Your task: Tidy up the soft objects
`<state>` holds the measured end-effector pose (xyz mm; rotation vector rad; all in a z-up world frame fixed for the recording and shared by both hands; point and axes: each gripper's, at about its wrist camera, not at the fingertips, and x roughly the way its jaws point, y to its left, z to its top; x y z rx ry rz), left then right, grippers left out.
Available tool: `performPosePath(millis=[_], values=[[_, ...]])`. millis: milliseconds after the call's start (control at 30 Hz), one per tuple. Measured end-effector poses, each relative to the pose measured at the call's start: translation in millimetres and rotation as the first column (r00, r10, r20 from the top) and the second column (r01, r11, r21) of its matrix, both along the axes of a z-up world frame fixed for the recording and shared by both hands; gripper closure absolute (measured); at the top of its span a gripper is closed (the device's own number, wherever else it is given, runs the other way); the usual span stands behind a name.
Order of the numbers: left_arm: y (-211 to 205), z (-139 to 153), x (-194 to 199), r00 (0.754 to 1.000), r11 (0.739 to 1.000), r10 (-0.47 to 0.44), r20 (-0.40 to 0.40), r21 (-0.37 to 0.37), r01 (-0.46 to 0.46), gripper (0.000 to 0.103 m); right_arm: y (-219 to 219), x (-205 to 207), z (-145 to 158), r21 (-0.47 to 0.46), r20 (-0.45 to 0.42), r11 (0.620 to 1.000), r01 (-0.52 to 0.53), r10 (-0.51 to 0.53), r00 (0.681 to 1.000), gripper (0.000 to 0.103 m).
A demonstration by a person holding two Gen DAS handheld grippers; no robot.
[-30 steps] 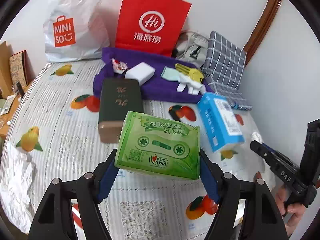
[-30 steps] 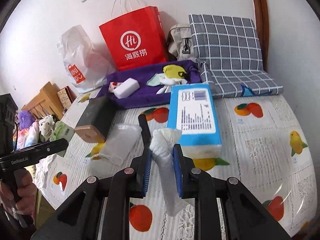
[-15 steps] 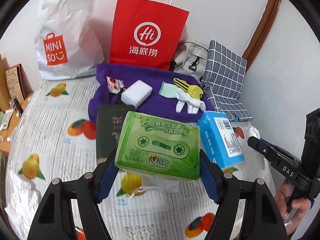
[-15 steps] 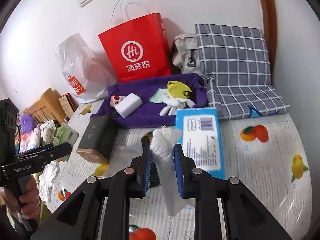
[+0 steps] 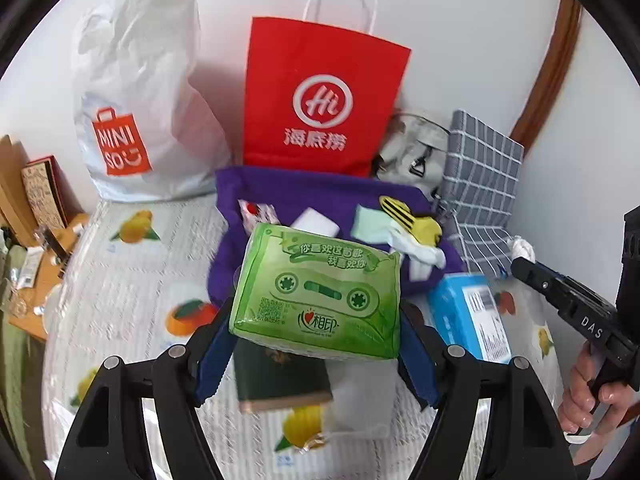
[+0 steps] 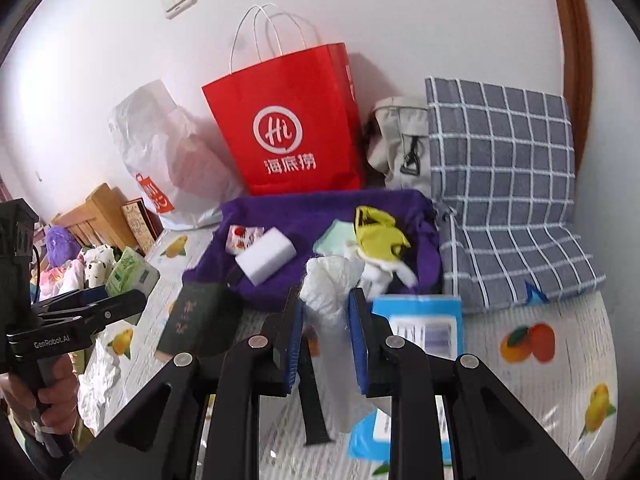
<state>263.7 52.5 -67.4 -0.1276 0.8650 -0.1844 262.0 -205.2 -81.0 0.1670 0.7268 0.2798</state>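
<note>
Green tissue pack (image 5: 320, 292) sits crosswise between our left tongs (image 5: 316, 344), the blue pads pressed on its two short ends, so it is clenched and lifted clear of the bed (image 5: 132, 292). White crumpled tissue (image 6: 330, 292) stands upright in our right tongs (image 6: 326, 332), pinched at its middle with the top ruffling above the pads and a tail hanging below.

Both tongs tilt downward toward the far end of the bed, where a purple cloth (image 5: 304, 196) carries a white sponge block (image 6: 266, 260), a pale green cloth (image 6: 334, 238) and a yellow glove (image 6: 378, 232). In the left view our right hand (image 5: 592, 392) grips its handle at the right edge; in the right view the left hand (image 6: 48, 396) holds its handle at the near left.

The lifted pack hides much of a dark green box (image 5: 280, 376) and part of the purple cloth. A blue tissue box (image 6: 424, 328) is partly covered by the right tongs, and its near end is blurred.
</note>
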Motion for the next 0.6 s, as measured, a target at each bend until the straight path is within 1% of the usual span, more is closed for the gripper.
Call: performPosePath(millis=[100, 200, 367, 467, 600], values=[[4, 8, 13, 0.999, 0.999, 0.038, 0.018, 0.038, -0.039, 0.03, 1, 15, 6, 0.016, 0.007, 1.0, -0.005, 0.005, 1.0, 0.079], [9, 13, 25, 0.999, 0.999, 0.05, 0.021, 0.016, -0.05, 0.03, 2, 29, 12, 0.035, 0.016, 0.999, -0.012, 0.012, 1.0, 0.079], [9, 13, 48, 0.998, 0.998, 0.067, 0.006, -0.003, -0.067, 0.03, 7, 48, 25, 0.027, 0.037, 0.999, -0.023, 0.022, 0.999, 0.079], [4, 13, 61, 0.998, 0.998, 0.064, 0.007, -0.002, -0.064, 0.03, 12, 61, 33, 0.017, 0.058, 0.999, -0.033, 0.032, 0.998, 0.079], [0, 13, 75, 0.998, 0.998, 0.061, 0.013, -0.001, -0.061, 0.03, 18, 79, 36, 0.008, 0.065, 0.999, -0.053, 0.052, 0.997, 0.079]])
